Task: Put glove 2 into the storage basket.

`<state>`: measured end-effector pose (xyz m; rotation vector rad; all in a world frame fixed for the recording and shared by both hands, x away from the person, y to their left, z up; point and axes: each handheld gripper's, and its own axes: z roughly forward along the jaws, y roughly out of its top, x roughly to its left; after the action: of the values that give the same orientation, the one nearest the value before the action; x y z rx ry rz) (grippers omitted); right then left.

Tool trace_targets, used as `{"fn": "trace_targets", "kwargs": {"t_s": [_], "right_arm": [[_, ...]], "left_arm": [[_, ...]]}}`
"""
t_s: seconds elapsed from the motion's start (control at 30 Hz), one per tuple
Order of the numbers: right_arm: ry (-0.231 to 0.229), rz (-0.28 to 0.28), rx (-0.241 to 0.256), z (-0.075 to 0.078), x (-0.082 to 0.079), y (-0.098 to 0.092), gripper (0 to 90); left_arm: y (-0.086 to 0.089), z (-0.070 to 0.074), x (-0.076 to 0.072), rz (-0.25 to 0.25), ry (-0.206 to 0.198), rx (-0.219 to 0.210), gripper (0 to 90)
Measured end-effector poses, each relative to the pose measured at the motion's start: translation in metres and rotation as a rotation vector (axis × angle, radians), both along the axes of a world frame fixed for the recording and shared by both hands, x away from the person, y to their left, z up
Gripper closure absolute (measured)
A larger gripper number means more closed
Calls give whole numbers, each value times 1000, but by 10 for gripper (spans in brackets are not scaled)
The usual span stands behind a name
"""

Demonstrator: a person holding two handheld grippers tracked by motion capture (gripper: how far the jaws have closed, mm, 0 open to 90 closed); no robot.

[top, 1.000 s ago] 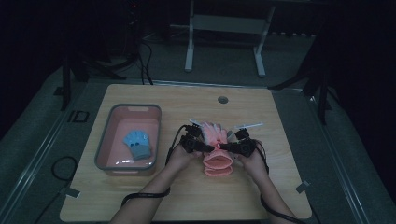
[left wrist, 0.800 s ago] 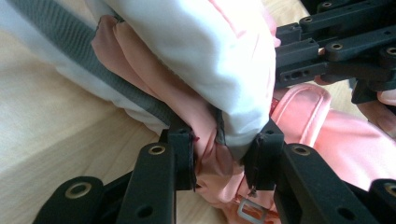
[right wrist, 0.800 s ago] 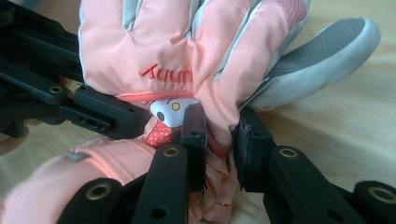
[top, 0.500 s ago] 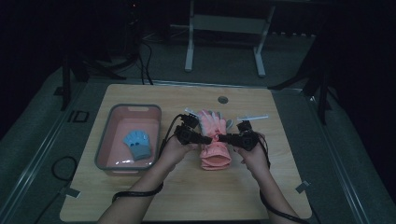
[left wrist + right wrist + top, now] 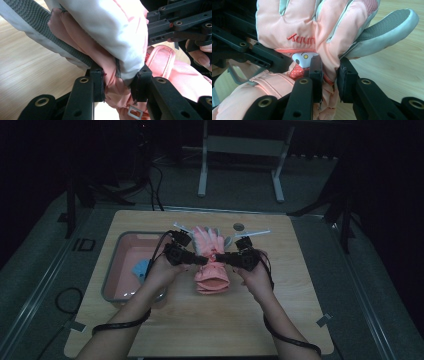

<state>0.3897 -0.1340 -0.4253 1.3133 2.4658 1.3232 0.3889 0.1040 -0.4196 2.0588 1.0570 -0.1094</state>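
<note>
A: Where's the pink glove (image 5: 210,262)?
B: Centre of the frame, over the worktop (image 5: 300,310), fingers toward the top.
A: And the tongs?
B: Left tongs (image 5: 202,260) and right tongs (image 5: 220,257) each pinch its wrist.

Both my forearms enter from the bottom of the high view and converge at frame centre. My left gripper (image 5: 202,260) points right and my right gripper (image 5: 220,257) points left, tips nearly meeting. Each has its jaws closed to a narrow gap, clamping pink fabric between them.
</note>
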Motion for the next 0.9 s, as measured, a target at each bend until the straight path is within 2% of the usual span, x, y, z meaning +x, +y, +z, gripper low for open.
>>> {"fn": "trace_targets", "kwargs": {"t_s": [0.37, 0.67, 0.73, 0.77, 0.9], "right_arm": [[-8, 45, 11, 14, 4, 52, 759], [-7, 88, 27, 16, 7, 99, 759], [-7, 93, 32, 15, 7, 104, 759], [-1, 107, 36, 14, 8, 114, 759], [1, 128, 38, 11, 11, 136, 758]], "left_arm": [[51, 18, -6, 34, -15, 33, 686], [94, 25, -13, 77, -9, 71, 687], [94, 25, -13, 77, -9, 71, 687], [108, 25, -17, 100, -5, 79, 686], [127, 24, -20, 137, -1, 92, 686]]}}
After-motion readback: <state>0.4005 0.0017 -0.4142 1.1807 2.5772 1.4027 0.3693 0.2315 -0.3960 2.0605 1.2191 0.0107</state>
